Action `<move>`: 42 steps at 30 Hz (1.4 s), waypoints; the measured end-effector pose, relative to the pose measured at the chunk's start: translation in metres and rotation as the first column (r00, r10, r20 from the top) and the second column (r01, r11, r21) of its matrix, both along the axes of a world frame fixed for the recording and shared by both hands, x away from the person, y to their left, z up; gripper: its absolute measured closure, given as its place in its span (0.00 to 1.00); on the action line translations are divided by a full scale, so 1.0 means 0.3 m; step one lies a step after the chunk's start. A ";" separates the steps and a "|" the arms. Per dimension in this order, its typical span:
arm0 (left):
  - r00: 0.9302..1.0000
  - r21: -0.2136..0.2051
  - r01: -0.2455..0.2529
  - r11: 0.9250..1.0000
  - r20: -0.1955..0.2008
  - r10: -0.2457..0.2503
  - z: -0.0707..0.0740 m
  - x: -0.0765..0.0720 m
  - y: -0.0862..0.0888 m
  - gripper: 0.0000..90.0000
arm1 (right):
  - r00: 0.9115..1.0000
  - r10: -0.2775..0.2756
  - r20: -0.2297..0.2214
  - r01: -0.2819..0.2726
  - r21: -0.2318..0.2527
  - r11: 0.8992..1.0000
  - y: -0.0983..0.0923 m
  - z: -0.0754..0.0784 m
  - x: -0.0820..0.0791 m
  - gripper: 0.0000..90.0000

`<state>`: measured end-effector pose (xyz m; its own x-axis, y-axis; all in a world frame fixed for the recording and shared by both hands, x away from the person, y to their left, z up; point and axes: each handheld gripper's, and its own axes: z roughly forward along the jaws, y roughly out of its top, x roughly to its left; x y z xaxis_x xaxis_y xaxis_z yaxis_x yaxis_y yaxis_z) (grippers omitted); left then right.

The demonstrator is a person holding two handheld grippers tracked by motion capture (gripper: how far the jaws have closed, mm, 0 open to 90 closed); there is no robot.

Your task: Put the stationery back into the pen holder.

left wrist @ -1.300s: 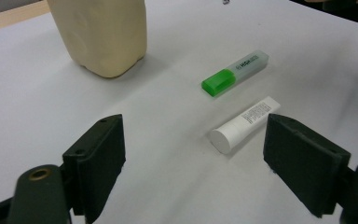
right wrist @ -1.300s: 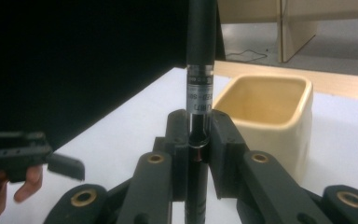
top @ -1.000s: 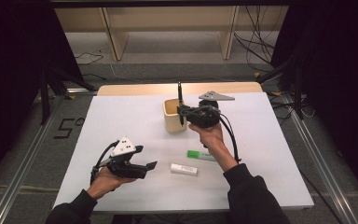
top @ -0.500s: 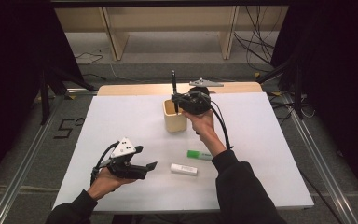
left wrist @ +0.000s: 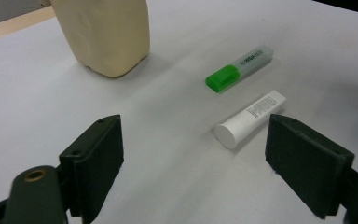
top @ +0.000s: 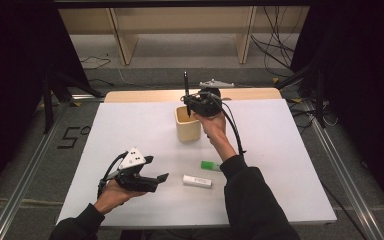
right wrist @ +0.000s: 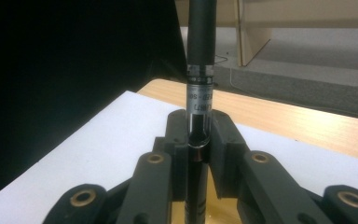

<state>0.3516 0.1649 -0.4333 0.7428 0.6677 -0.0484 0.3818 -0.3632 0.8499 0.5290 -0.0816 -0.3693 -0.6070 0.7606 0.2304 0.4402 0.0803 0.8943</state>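
left gripper view – green highlighter [left wrist: 240,68] and white tube [left wrist: 250,119], print unreadable.

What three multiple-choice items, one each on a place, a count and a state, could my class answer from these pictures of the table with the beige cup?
1. Where is the black pen?
A. flat on the white table
B. upright over the beige plastic cup
C. beside the left hand-held gripper

2. How many loose items lie on the white table near the person's forearm?
A. two
B. four
C. none

3. How do the jaws of the left hand-held gripper stand?
A. shut on the tube
B. shut on the cup
C. open, holding nothing

Answers:
1. B: the right hand-held gripper clamps the pen upright at the cup's mouth.
2. A: a green-capped highlighter and a white tube lie there.
3. C: the left gripper view shows its jaws wide apart over bare table.
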 end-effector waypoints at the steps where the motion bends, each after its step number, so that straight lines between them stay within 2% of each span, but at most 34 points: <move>1: 1.000 0.001 0.000 1.000 0.001 0.000 0.000 0.000 0.000 0.21 | 1.000 -0.002 -0.001 0.002 -0.001 1.000 0.002 -0.003 0.003 0.88; 15: 1.000 0.011 0.004 1.000 0.001 -0.004 -0.003 0.001 -0.002 0.21 | 1.000 -0.020 -0.021 0.019 -0.031 0.999 0.020 -0.040 0.023 0.88; 22: 1.000 0.004 -0.001 1.000 -0.003 0.001 -0.005 0.002 -0.002 0.21 | 0.999 -0.022 -0.030 0.020 -0.046 0.999 0.034 -0.063 0.026 0.88; 33: 1.000 0.011 0.002 1.000 -0.003 -0.002 -0.008 0.002 -0.004 0.21 | 0.998 -0.025 -0.053 0.022 -0.057 0.998 0.044 -0.103 0.026 0.88; 42: 1.000 0.011 0.000 1.000 -0.006 0.000 -0.008 0.003 -0.002 0.21 | 0.998 -0.027 -0.061 0.024 -0.062 0.998 0.053 -0.114 0.024 0.88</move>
<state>0.3525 0.1643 -0.4359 0.7428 0.6680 -0.0451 0.3865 -0.3729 0.8435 0.5363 -0.0657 -0.4034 -0.5731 0.7896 0.2194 0.4975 0.1225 0.8588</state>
